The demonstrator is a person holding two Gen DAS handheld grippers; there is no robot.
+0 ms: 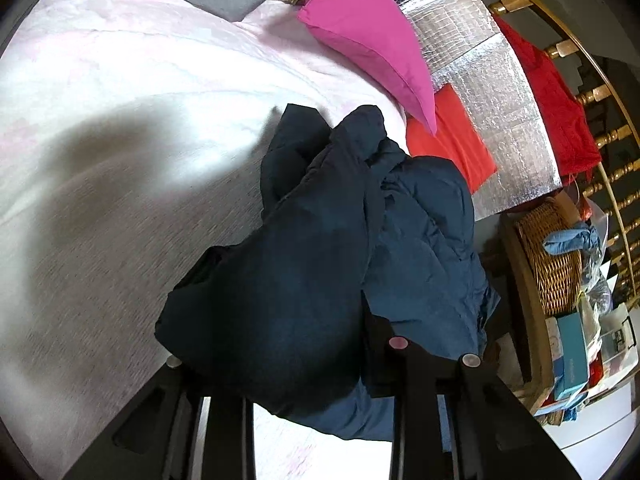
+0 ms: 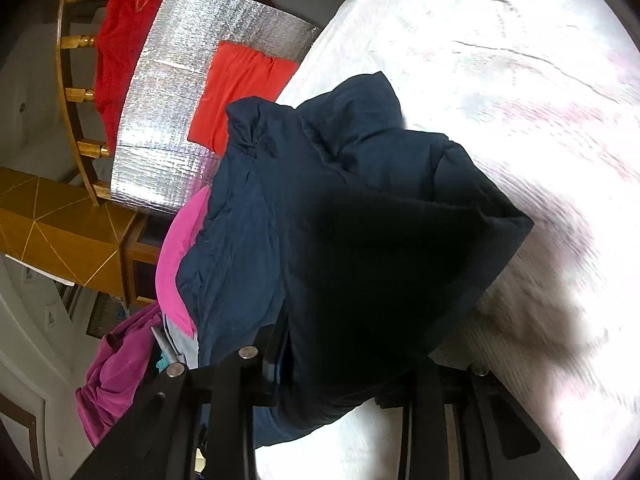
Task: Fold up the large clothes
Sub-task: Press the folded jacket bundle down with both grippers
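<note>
Left wrist view: 1 navy puffer jacket [image 1: 320,248] is seen bunched at centre, draped over the left gripper [image 1: 320,364]; fabric is pinched btwn its 2 fingers. 1 pale bedspread [image 1: 120,120] lies at 9–12 o'clock, 1 pink pillow [image 1: 368,36] at 1, 1 wicker basket [image 1: 552,260] at 3.

Right wrist view: same jacket [image 2: 360,240] is held by the right gripper [image 2: 340,376], clenched on the cloth, above the bedspread [image 2: 500,80]. 1 silver foil mat [image 2: 176,120] at 10 o'clock, 1 orange cloth [image 2: 236,92] on it.

Navy puffer jacket [image 2: 360,220] bunched between the right tool's [image 2: 340,364] fingers, over pale bedspread [image 2: 500,80].
</note>
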